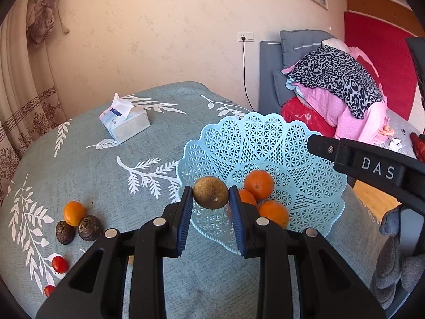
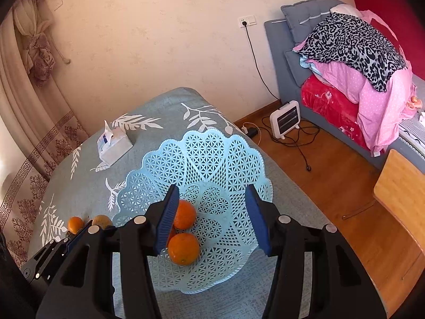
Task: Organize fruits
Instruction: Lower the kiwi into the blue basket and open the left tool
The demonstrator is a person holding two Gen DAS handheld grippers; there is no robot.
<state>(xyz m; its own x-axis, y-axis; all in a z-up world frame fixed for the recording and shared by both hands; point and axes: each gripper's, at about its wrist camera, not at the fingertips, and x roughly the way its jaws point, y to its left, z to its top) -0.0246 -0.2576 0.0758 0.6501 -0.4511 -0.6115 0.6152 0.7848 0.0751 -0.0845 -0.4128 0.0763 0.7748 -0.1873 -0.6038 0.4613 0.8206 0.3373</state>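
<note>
My left gripper [image 1: 210, 194] is shut on a brown, speckled round fruit [image 1: 210, 192] and holds it over the near left rim of the light blue lattice basket [image 1: 305, 143]. Three oranges [image 1: 259, 184] lie in the basket. On the cloth at the left lie one orange [image 1: 74, 213], two dark wrinkled fruits [image 1: 89, 227] and two red cherry tomatoes [image 1: 59, 264]. My right gripper [image 2: 211, 212] is open and empty above the basket [image 2: 207, 154], over its oranges [image 2: 183, 248]. The held brown fruit [image 2: 101, 221] also shows at the left of the right wrist view.
A tissue box [image 1: 124, 123] stands at the back of the cloth-covered table [image 1: 159, 154]. Beyond the table's right edge are wooden floor, a small white heater [image 2: 284, 119] with cables, and a grey sofa with piled bedding [image 2: 353, 61].
</note>
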